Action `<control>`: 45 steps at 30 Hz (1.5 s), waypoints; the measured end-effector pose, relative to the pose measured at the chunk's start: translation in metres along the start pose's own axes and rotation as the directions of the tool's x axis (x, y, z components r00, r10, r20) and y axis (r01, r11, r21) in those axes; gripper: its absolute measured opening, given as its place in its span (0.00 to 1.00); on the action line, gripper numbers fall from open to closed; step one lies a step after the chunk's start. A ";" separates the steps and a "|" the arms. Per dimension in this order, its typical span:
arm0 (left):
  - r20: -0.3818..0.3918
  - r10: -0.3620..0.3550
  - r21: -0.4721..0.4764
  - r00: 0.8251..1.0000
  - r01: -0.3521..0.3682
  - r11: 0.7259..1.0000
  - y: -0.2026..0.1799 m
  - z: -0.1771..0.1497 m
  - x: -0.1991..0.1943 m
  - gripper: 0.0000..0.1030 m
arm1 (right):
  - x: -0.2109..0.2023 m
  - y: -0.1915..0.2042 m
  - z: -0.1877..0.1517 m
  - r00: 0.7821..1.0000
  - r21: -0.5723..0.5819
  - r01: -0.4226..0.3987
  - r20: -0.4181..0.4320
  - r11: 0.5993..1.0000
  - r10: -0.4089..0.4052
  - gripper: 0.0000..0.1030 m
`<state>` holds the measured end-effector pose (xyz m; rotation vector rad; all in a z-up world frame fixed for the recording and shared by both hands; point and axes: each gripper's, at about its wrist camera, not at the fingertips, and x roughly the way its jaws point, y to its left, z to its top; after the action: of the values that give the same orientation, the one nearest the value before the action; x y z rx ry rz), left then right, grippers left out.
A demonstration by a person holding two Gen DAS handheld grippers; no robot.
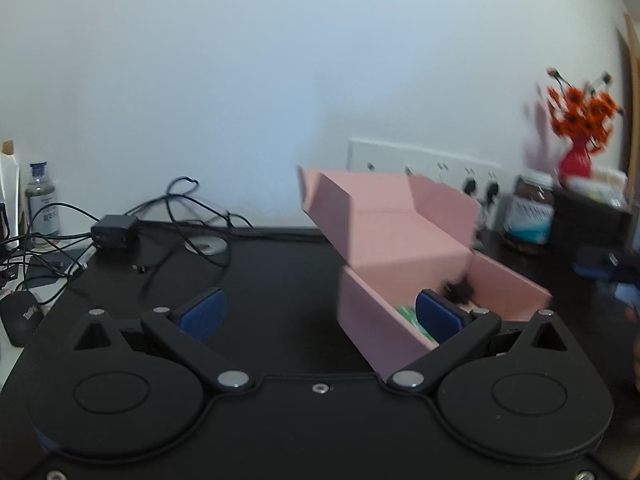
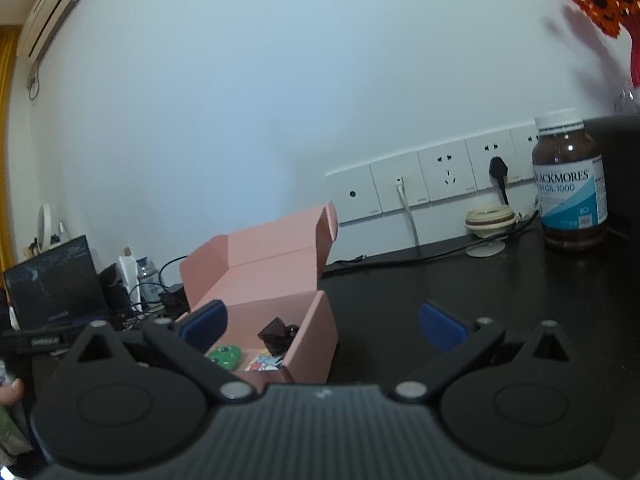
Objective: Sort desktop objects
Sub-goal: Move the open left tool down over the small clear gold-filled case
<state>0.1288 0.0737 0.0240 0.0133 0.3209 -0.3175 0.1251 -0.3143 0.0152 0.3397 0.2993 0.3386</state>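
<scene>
A pink cardboard box (image 1: 384, 272) stands on the black desk (image 1: 272, 280) with its lid flipped up. In the right wrist view the pink box (image 2: 316, 332) holds a green frog toy (image 2: 224, 355), a black crumpled item (image 2: 276, 334) and a colourful sticker (image 2: 266, 361). My left gripper (image 1: 320, 316) is open, its right pad in front of the box's near corner, nothing between the fingers. My right gripper (image 2: 324, 326) is open too, just right of the box, holding nothing.
A brown supplement bottle (image 2: 570, 188) stands at the back right beside a red vase of orange flowers (image 1: 580, 128). Wall sockets (image 2: 440, 178) run behind. A charger with tangled cables (image 1: 116, 232), a clear bottle (image 1: 40, 204) and a mouse (image 1: 22, 316) sit left.
</scene>
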 end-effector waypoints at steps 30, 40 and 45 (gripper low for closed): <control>-0.287 0.068 0.023 0.956 -0.064 0.998 -0.077 -0.021 0.003 1.00 | -0.002 -0.027 -0.001 1.000 0.142 -0.021 0.017 0.990 0.018 0.99; -0.237 0.090 0.037 0.967 -0.084 0.996 -0.108 -0.021 -0.011 1.00 | -0.009 -0.030 -0.001 0.997 0.158 -0.073 0.052 0.985 0.065 0.99; -0.228 0.036 -0.004 0.973 -0.038 0.999 -0.126 -0.018 -0.006 0.99 | -0.011 -0.041 -0.001 0.994 0.218 -0.099 0.068 0.971 0.086 1.00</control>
<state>0.0786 -0.0435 0.0131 0.0477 0.5496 -0.2778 0.1255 -0.3546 0.0012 0.5832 0.2645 0.3877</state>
